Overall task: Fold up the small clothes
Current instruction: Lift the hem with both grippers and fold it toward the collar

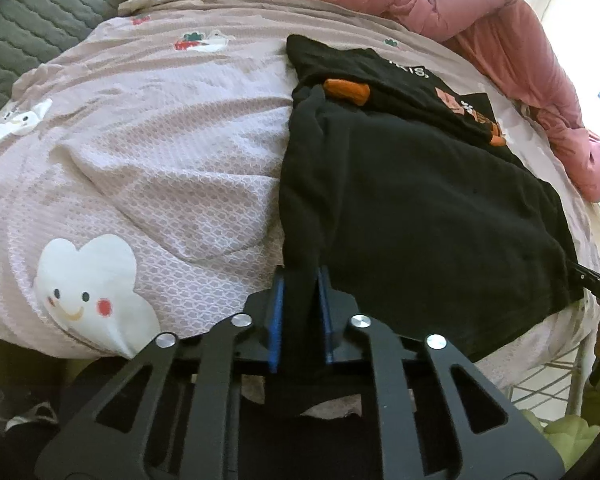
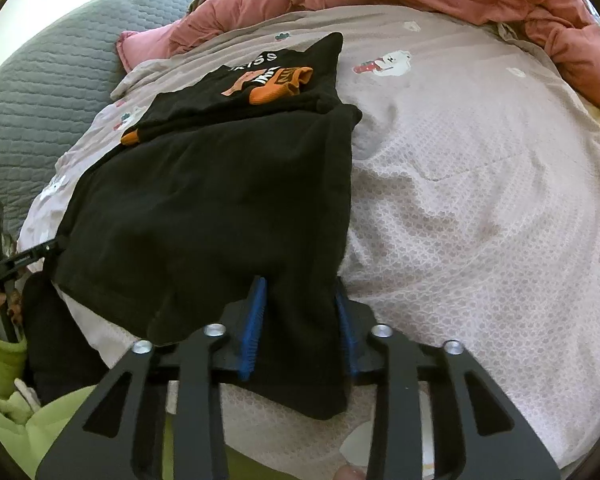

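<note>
Closest to you, black cloth fills the gap between the blue pads of both tools: your left gripper (image 1: 300, 316) is clenched on the near left corner of the black shirt (image 1: 420, 208), and your right gripper (image 2: 300, 320) grips the near right corner, its jaws standing a little wider but with fabric bunched between them. You have the shirt lying on the bed (image 1: 140, 168), spread over the pale pink patterned cover, its near hem hanging slightly past the edge. By the look of it, the sides are already folded inward into a long panel (the orange cuffs (image 1: 346, 90) and the printed front peek out at the far end). What is left, I judge, is the crosswise fold: carrying the near hem up toward the collar end, then smoothing. No finished pile shows in either view.
</note>
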### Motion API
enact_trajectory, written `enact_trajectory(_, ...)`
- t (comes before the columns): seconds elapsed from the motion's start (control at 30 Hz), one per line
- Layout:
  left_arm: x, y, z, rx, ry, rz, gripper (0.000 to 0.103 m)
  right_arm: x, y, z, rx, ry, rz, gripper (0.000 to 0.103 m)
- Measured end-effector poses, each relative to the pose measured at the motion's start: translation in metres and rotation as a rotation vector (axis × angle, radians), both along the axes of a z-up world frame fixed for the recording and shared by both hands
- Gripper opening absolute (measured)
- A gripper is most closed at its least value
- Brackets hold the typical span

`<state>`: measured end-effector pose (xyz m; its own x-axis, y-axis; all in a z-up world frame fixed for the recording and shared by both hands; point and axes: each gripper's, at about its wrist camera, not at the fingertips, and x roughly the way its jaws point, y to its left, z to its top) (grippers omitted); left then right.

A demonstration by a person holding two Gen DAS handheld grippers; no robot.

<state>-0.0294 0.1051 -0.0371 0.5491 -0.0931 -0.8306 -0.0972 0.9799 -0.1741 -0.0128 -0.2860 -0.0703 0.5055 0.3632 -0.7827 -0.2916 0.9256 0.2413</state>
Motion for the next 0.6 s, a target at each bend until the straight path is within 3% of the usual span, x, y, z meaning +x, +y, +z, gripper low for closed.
enact_trajectory(0.13,-0.003,-0.002,0.009,-0.002,-0.023,-0.004,0.004,-0.001,-0.005,0.006,0.02,-0.017,-0.011,0.014)
enact_trajectory(0.6,-0.005,-0.009,0.047,0.0,-0.117,-0.005,0.003,-0.005,-0.014,0.051,0.116,-0.167,-0.013,0.009)
